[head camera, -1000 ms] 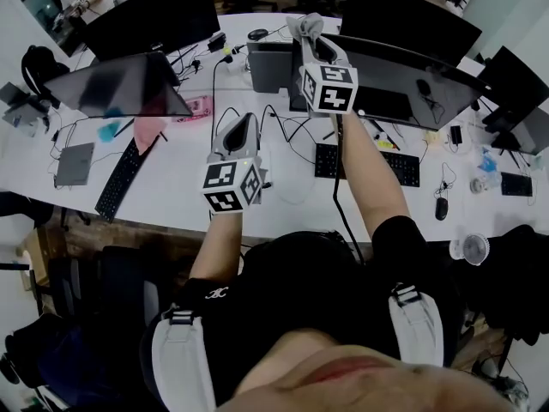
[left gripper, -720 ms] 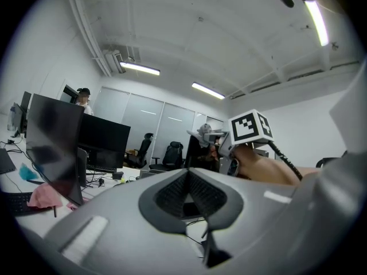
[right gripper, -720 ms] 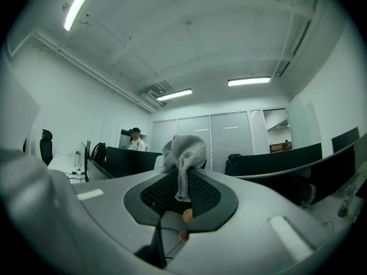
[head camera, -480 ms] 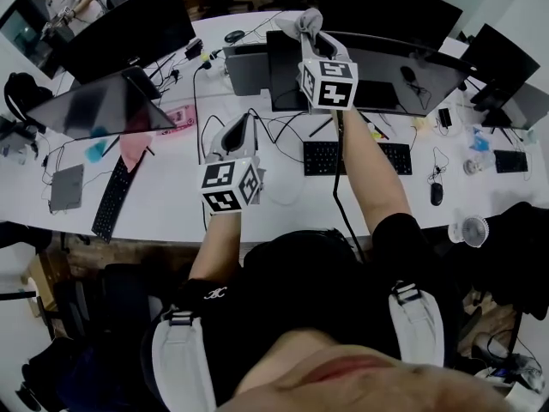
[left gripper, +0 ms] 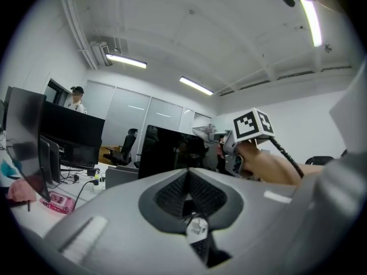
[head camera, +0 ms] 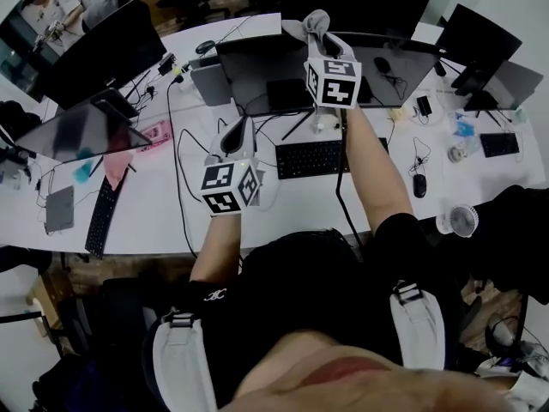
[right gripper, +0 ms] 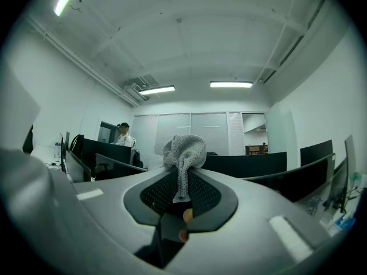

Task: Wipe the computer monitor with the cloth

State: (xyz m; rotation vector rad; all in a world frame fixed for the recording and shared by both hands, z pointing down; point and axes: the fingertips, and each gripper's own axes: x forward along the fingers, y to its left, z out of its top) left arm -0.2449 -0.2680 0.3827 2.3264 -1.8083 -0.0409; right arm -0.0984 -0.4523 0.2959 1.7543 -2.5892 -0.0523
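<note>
The monitor (head camera: pixel 257 74) lies just ahead of the right hand-held gripper (head camera: pixel 316 39), clamped on the cloth (head camera: pixel 314 21); the left hand-held gripper (head camera: pixel 236 132), closed empty, is farther.

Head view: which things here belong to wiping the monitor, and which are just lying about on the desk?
For the job:
- grey cloth, pinched in the right gripper
- dark monitor in front of it

Lying about:
- keyboard
- mouse
- small white fan
- left gripper, shut and empty
</note>
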